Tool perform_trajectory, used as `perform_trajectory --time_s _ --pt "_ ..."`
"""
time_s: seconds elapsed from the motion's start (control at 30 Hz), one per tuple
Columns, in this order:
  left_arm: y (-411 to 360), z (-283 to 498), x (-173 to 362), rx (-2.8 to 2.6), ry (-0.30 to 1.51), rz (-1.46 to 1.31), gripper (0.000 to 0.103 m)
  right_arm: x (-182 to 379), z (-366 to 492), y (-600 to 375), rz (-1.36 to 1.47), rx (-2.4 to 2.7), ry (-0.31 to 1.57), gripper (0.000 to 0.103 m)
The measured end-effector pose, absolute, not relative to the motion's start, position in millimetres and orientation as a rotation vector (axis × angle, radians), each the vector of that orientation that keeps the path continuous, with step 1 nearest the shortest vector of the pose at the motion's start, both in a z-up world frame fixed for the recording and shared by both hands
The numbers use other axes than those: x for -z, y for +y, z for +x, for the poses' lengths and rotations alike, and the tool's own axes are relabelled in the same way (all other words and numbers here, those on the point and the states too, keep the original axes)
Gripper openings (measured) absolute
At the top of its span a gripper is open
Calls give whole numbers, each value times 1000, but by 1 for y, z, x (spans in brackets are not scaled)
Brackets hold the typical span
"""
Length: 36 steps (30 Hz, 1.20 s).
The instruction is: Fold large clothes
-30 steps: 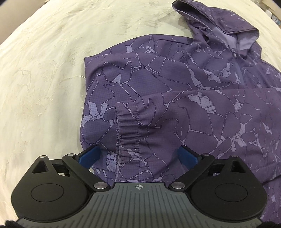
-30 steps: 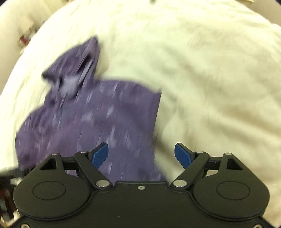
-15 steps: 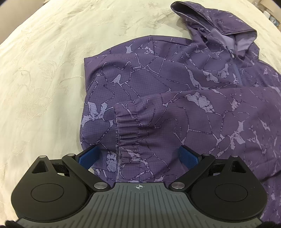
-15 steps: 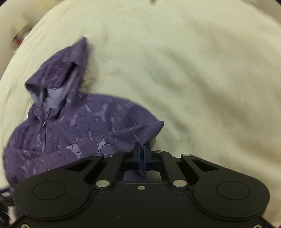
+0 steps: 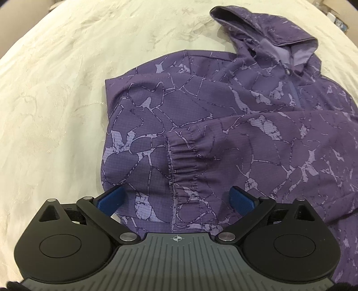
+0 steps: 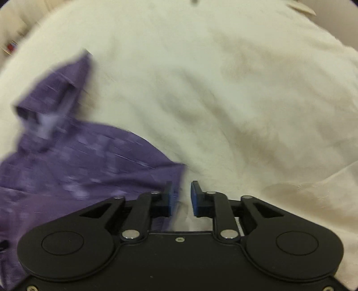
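A purple patterned hooded jacket (image 5: 235, 125) lies on a cream bedspread (image 5: 56, 100), hood (image 5: 268, 40) at the far right. One sleeve is folded across the body, its elastic cuff (image 5: 183, 165) just ahead of my left gripper (image 5: 176, 199), which is open and empty above the jacket's lower left part. In the blurred right wrist view the jacket (image 6: 78, 170) fills the left side. My right gripper (image 6: 181, 199) stands at the jacket's right corner, jaws a narrow gap apart, with no cloth clearly between them.
The cream bedspread (image 6: 246, 100) spreads wide to the right of the jacket, with wrinkles. Small items (image 5: 335, 18) show past the bed's far right edge.
The right gripper shut at the jacket's corner half a second ago and has now parted slightly; the right view has shifted and blurred. The left gripper has hardly moved.
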<state>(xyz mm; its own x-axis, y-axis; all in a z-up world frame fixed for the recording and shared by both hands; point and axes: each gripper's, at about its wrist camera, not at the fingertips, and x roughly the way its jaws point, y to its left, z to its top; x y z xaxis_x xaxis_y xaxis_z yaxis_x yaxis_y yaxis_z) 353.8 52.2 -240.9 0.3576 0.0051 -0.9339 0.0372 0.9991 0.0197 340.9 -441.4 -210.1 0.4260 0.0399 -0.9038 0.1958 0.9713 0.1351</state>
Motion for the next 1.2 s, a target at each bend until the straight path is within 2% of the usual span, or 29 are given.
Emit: perform_trajectory --time_s 0.07,0.17,0.27,0.37,0.53,0.63,0.77,0.9,1.07,1.17,1.2 --pt "53 351 240 39 1193 38 101 197 326 -432 225 36 1097 57" --pt "55 347 238 55 1179 39 101 198 305 -412 163 -16 1119 59" --pt "56 346 239 64 1177 46 102 228 292 -406 122 20 1218 60" --pt "56 349 242 60 1190 50 102 254 284 -416 147 126 1302 76" --pt "52 355 245 28 1210 46 103 237 286 -412 136 178 1287 82" --pt "52 356 247 11 1214 34 103 221 289 -403 104 173 1277 94" --pt "50 358 249 -14 1209 30 103 207 295 -383 64 143 1297 102" --pt "47 355 249 -22 1195 37 103 194 300 -358 35 94 1324 102" --pt "50 364 245 1 1277 38 102 172 288 -326 37 59 1332 102" --pt "52 359 231 -25 1282 42 88 168 284 -309 69 37 1372 102" --pt "52 355 225 -29 1280 40 88 167 283 -303 88 27 1388 102"
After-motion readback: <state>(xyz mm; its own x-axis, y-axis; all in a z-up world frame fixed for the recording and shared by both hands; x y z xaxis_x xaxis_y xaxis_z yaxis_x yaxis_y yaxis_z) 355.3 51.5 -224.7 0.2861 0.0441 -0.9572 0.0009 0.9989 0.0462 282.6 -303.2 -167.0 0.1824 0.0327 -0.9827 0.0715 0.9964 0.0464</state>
